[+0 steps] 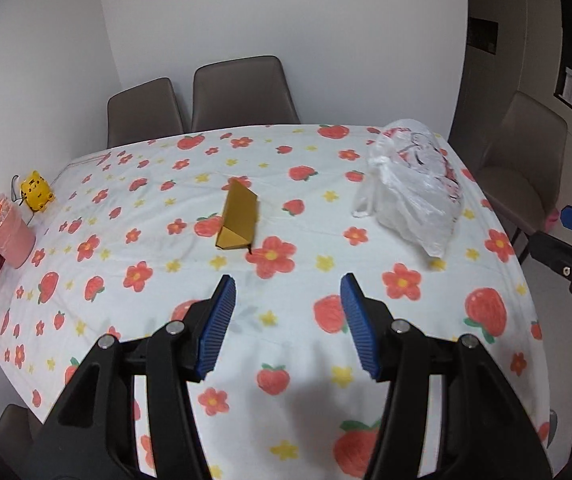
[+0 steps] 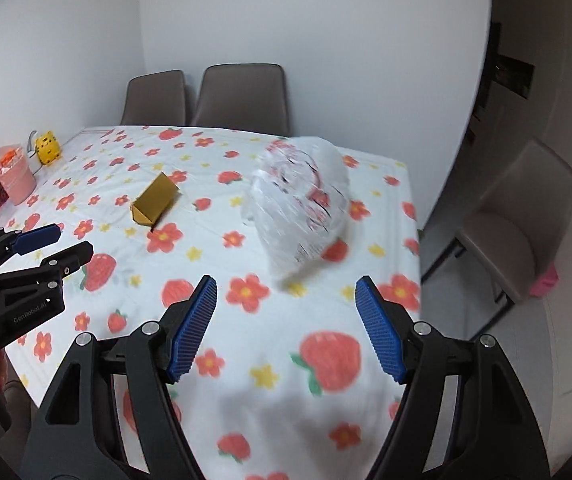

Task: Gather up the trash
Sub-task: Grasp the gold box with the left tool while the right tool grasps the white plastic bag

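Trash on flowered tablecloth [image 1: 246, 344]: plastic bag [image 1: 414, 188] at 2 o'clock, gold cardboard wedge [image 1: 238, 216] at 12, smaller.
Left gripper [image 1: 288, 312], right gripper [image 2: 286, 316]: jaws apart, nothing held, above near edge.
Step, judged: approach. Next: reach wedge, close.
Bag contents unreadable; right view blurred.

Soft, even indoor light fills both views, with faint shadows on the worktop [image 1: 286, 208] near the lower edge. The right wrist view is motion-blurred, smearing the plastic bag [image 2: 302, 204]. Fisheye distortion bends walls, and dark vignetting rings the corners.
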`<control>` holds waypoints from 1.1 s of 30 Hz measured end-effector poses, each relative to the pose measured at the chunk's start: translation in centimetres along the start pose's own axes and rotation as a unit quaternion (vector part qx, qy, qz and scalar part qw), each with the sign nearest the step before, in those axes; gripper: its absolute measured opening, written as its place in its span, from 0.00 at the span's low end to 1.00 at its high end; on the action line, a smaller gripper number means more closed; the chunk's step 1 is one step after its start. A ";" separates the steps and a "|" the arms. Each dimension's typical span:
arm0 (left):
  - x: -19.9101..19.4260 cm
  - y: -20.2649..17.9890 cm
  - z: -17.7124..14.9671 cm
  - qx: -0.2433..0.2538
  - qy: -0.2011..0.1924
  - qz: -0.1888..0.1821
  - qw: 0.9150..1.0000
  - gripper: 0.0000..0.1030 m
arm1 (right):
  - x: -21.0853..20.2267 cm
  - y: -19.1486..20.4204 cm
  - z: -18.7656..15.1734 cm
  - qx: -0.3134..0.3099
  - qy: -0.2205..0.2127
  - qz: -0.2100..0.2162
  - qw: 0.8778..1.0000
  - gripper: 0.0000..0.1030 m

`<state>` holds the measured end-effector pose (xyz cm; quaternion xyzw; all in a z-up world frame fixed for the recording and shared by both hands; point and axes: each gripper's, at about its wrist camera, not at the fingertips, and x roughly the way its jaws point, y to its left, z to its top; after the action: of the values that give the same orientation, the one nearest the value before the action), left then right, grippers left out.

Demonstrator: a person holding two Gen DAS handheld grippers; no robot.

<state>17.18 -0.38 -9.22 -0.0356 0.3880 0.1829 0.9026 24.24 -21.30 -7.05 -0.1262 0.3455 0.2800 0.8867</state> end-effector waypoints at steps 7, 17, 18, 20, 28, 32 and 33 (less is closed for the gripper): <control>5.4 3.0 2.6 -0.028 0.007 0.019 0.999 0.54 | 6.7 0.9 4.6 -0.042 0.005 0.022 0.999 0.67; 15.1 3.9 4.9 -0.014 0.038 0.000 0.999 0.54 | 13.5 -0.3 5.9 -0.044 0.033 0.004 0.998 0.67; 15.9 3.9 5.0 -0.007 0.041 -0.002 0.999 0.54 | 13.9 -0.4 5.7 -0.040 0.037 0.001 0.999 0.67; 17.7 3.9 5.2 0.008 0.048 -0.010 0.999 0.54 | 14.9 -0.5 5.4 -0.029 0.047 -0.007 0.998 0.67; 22.3 4.2 5.7 0.040 0.067 -0.037 0.996 0.54 | 17.1 0.4 4.4 -0.026 0.059 -0.047 0.997 0.67; 23.8 4.3 5.1 0.041 0.083 -0.048 0.995 0.54 | 17.6 0.8 4.1 -0.034 0.064 -0.060 0.996 0.52; 23.9 4.2 4.9 0.048 0.080 -0.046 0.995 0.53 | 17.6 0.8 4.1 -0.033 0.064 -0.063 0.995 0.45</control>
<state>34.17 11.73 -22.50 -0.0241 0.4651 0.1187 0.8769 36.67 -11.71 -16.09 -0.1949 0.3832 0.2267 0.8739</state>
